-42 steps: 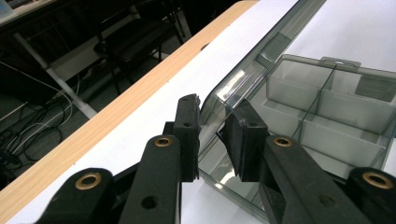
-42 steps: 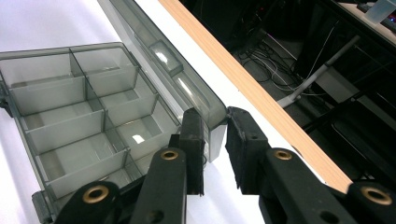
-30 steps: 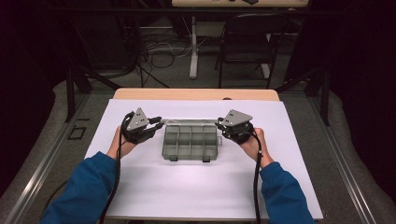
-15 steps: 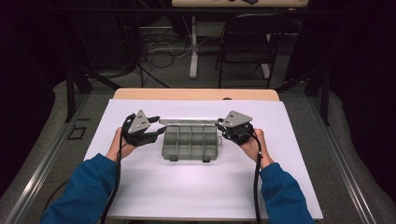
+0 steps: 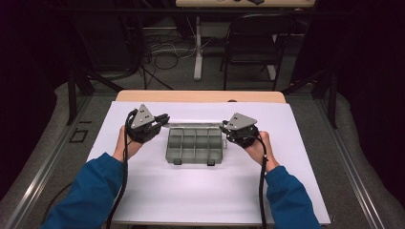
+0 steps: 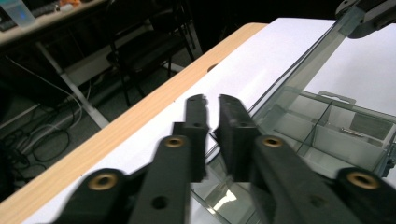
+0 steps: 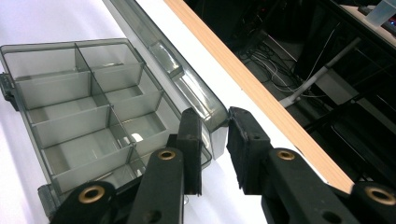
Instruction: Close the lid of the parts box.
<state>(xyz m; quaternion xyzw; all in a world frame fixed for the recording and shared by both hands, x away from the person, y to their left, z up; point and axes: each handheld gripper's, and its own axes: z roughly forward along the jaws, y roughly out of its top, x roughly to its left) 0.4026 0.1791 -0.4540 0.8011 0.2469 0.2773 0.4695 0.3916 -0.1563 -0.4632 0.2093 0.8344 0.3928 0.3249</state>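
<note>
Clear smoky-grey plastic compartment box point(image 5: 195, 144) sits mid-table on the white sheet-covered table point(image 5: 191, 191), its hinged transparent lid point(image 5: 196, 123) swung up at the box's 12 o'clock edge, standing tilted, seen nearly edge-on from the high view.

L gripper point(image 5: 164, 119) is at the box's 10 o'clock corner. L hand point(image 5: 126, 145) grips the body from underneath, forearm in a blue sleeve point(image 5: 86, 191) coming in from 7 o'clock, wrist roughly straight, grey three-cornered plate up, jaws pointing toward 3 o'clock along the lid's hinge line. Jaws have just been closing; in the left gripper view the pads point(image 6: 233, 126) stand almost together w/ only a thin slit, lid's end running off beyond the tips. Whether the lid edge is actually nipped in that slit: can't tell; reads as clenched w/ nothing clearly between.

R gripper point(image 5: 223, 125) is at the box's 2 o'clock corner. R hand point(image 5: 255, 148) behind it, forearm in from 5 o'clock, wrist bent slightly inward so the jaws point toward 9–10 o'clock. In the right gripper view the jaws straddle the lid's end corner point(image 7: 217, 122): grasping the lid, pads point(image 7: 191, 140) close on both sides, narrow gap showing beside the one pad.

Both hands low, just above the sheet, well apart w/ the box between.
</note>
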